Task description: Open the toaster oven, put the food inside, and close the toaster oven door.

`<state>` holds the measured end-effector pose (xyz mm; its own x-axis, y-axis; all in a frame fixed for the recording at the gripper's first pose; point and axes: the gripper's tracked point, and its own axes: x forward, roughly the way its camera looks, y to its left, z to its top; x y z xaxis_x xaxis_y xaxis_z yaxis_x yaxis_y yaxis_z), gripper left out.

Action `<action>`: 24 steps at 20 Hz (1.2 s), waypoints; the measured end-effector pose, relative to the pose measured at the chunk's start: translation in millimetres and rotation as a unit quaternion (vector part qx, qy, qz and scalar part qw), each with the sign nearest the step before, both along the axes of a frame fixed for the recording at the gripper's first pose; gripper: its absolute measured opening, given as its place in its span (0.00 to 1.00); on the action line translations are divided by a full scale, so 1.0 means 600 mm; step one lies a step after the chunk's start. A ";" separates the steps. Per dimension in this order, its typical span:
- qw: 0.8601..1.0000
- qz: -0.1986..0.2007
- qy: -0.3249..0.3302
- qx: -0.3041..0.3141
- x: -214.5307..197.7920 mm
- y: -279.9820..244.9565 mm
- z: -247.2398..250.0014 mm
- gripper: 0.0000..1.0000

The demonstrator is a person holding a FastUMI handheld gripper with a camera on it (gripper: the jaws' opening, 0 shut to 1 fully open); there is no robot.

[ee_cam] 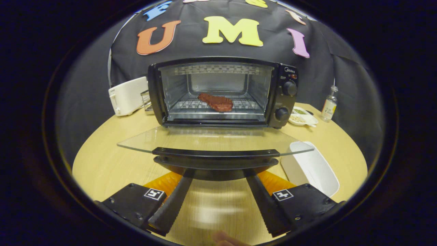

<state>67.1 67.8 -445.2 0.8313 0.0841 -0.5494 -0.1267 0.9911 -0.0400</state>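
Observation:
The black toaster oven stands at the back of the round wooden table with its glass door folded down flat toward me. A reddish-brown steak lies on the wire rack inside the oven. My gripper is open, its two black fingers spread wide. Their tips reach just under the door's black handle, one near each side of its middle, and the handle hides the very tips. Nothing is held between the fingers.
A white rectangular tray lies on the table right of the door. A white toaster stands left of the oven. Small dishes and a little bottle sit at the right. A fingertip shows at the bottom.

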 end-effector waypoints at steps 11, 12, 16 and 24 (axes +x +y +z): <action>0.996 -0.011 -0.083 0.008 0.082 -0.001 0.135 1.00; 0.995 -0.007 -0.096 0.004 0.089 0.003 0.148 1.00; 0.987 0.001 -0.158 0.025 0.094 0.012 0.242 1.00; 0.959 0.029 -0.279 0.031 -0.035 -0.003 0.489 1.00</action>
<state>46.2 65.9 -151.6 0.9875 0.1573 -0.0134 -0.1578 0.9857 -0.0590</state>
